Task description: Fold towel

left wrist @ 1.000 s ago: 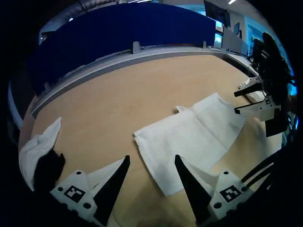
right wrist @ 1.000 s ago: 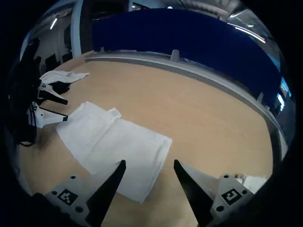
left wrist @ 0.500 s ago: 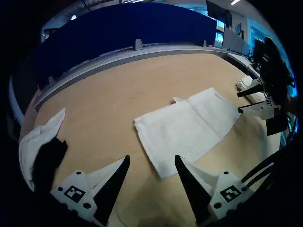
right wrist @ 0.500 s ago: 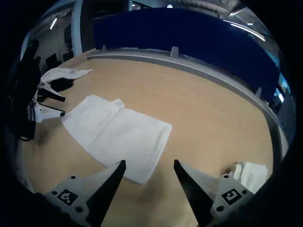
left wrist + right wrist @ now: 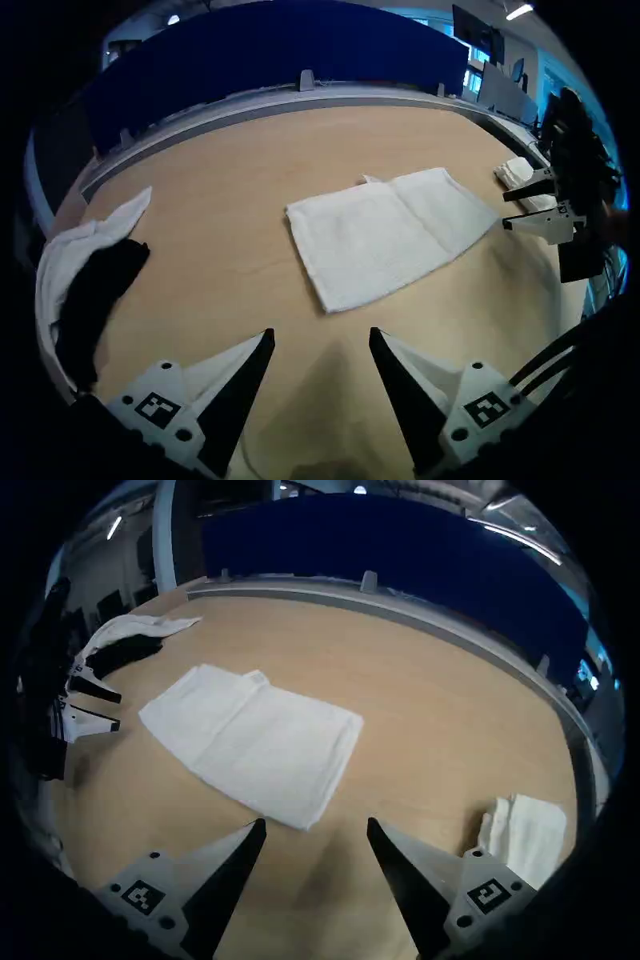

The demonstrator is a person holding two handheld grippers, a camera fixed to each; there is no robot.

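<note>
The pale wooden table [image 5: 240, 200] is carrying the white rectangular terry towel [image 5: 384, 232], which is lying flat near its middle with a crease running across it. Compared with a moment ago, both claws are drawing back from it. The left gripper [image 5: 320, 331] and right gripper [image 5: 314, 821] are hanging released and empty, so this fold is probably finishing. The towel's small white tag [image 5: 370, 178] is showing too small to read.
</note>
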